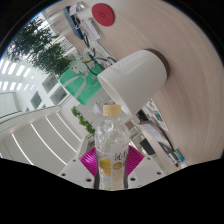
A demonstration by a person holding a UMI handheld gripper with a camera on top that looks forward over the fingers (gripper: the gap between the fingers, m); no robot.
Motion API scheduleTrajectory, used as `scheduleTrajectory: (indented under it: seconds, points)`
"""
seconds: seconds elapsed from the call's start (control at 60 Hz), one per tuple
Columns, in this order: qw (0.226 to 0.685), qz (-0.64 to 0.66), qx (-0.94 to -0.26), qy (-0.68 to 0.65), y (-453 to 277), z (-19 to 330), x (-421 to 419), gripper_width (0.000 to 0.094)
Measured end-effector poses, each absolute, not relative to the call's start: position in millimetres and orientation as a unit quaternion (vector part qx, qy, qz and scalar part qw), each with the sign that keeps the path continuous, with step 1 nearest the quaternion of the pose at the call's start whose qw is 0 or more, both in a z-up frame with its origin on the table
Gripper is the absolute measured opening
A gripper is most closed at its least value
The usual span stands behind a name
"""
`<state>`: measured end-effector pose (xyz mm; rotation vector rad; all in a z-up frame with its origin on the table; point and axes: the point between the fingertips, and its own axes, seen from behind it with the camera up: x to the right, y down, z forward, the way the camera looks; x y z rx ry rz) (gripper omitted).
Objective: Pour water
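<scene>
Round white worktop (165,30): the biggest thing ahead of me, seen steeply tilted; it fills the ground beyond the cup.
White cup (133,77): smooth and cylindrical, just beyond the bottle's cap; its long axis slants, with the closed base toward the worktop's middle and the mouth end toward the bottle.
Clear plastic water bottle (112,143): pale cap and yellow label; its long axis runs straight away from me, cap pointing at the cup, almost touching it.
My jaws (111,163): closed partway on the bottle's lower body, both magenta pads (92,158) pressed against its sides.
Round red object (103,11): lies flat on the worktop's far part, well apart from the cup.
Green item (72,80): beside the cup; too unclear to identify.
</scene>
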<state>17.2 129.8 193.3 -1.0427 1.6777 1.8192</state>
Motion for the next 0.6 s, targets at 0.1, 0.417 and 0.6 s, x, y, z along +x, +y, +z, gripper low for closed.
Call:
scheduleTrajectory:
  seconds: [0.1,0.417,0.6]
  points:
    - [0.219,0.69,-0.341,0.599,130.0,187.2,36.5,0.0323]
    - [0.331,0.598,-0.533,0.498,126.1,230.6,30.8,0.0324]
    - [0.629,0.34,-0.645,0.271,122.9,337.5,167.3,0.0323]
